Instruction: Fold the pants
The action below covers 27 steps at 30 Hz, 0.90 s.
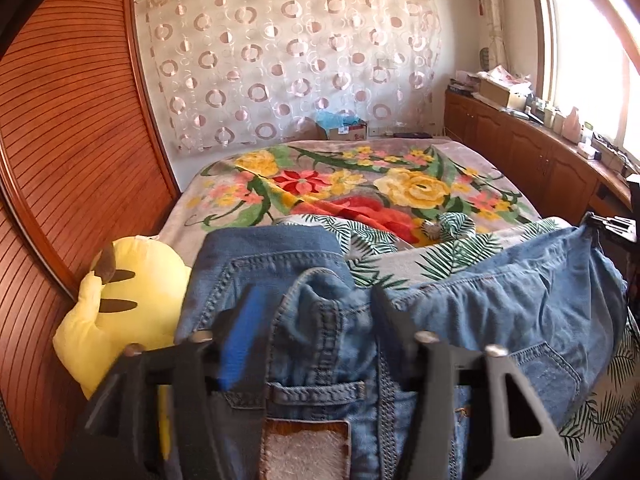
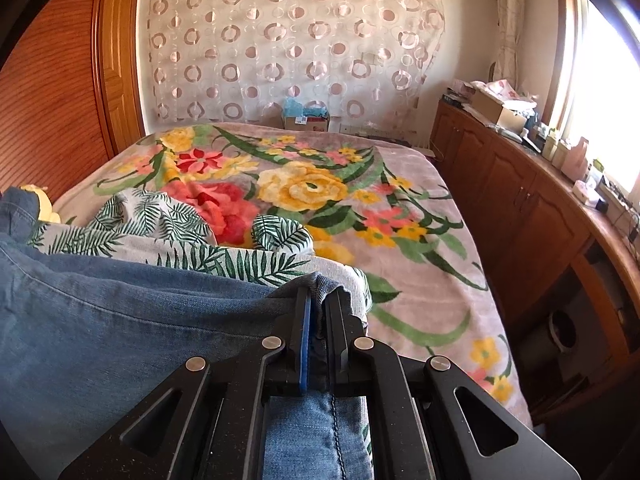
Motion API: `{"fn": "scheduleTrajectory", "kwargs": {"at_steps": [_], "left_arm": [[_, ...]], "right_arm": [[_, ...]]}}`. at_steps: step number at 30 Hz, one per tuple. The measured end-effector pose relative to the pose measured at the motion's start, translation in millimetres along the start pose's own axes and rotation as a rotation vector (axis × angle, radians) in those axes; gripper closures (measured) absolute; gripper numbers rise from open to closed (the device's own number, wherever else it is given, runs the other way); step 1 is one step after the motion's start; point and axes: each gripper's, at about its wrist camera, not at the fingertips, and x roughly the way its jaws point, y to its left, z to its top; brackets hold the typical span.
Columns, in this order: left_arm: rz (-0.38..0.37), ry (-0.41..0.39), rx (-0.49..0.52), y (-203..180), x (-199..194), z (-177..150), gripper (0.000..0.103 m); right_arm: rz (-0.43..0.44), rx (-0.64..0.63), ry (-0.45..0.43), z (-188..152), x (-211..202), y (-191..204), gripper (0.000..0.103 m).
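Blue denim pants (image 1: 500, 304) hang stretched between my two grippers above the near end of the bed. My left gripper (image 1: 316, 300) has its fingers spread around a bunched waistband with a belt loop and a leather patch; the denim fills the gap and is held up. My right gripper (image 2: 317, 300) is shut on the pants (image 2: 120, 320) at a folded edge, which pokes out above the fingertips. The right gripper also shows at the right edge of the left wrist view (image 1: 600, 226).
A floral blanket (image 2: 320, 184) covers the bed, with a palm-leaf sheet (image 2: 180, 240) under the pants. A yellow plush toy (image 1: 132, 304) lies by the wooden wardrobe (image 1: 60, 140) on the left. A cluttered wooden cabinet (image 2: 520, 200) runs along the right under the window.
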Motion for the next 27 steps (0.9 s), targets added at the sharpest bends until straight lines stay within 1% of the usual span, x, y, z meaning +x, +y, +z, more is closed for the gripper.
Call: {"fn": "scheduleTrajectory", "kwargs": {"at_steps": [1,2,4,5,7,8,11,16,21,27], "left_arm": [[-0.014,0.002,-0.001,-3,0,-1,0.021],[-0.031,0.004,-0.003,-6,0,-3,0.02],[-0.047,0.013,0.003,-13,2,-4,0.02],[-0.051,0.011,0.007,-17,2,-6,0.02],[-0.068,0.008,0.01,-24,1,-7,0.02],[-0.077,0.008,0.011,-29,1,-8,0.02],[-0.109,0.01,0.035,-44,1,-8,0.02],[-0.154,0.03,0.067,-67,10,-8,0.02],[-0.19,0.046,0.089,-87,19,-9,0.02],[-0.215,0.067,0.115,-105,26,-10,0.02]], "right_arm": [[0.001,-0.002,-0.004,0,-2,0,0.098],[0.0,-0.001,-0.007,-1,-3,-1,0.098],[-0.012,0.004,-0.012,-2,-6,-1,0.088],[-0.018,0.007,-0.012,-2,-7,-1,0.084],[-0.012,0.018,-0.016,-3,-11,-3,0.07],[-0.009,0.026,-0.022,-4,-13,-3,0.069],[0.004,0.034,-0.03,-7,-18,-4,0.066],[0.03,0.035,0.012,-12,-7,-5,0.065],[0.075,0.06,0.046,-3,4,-11,0.064],[0.086,0.031,0.107,6,18,-12,0.065]]}}
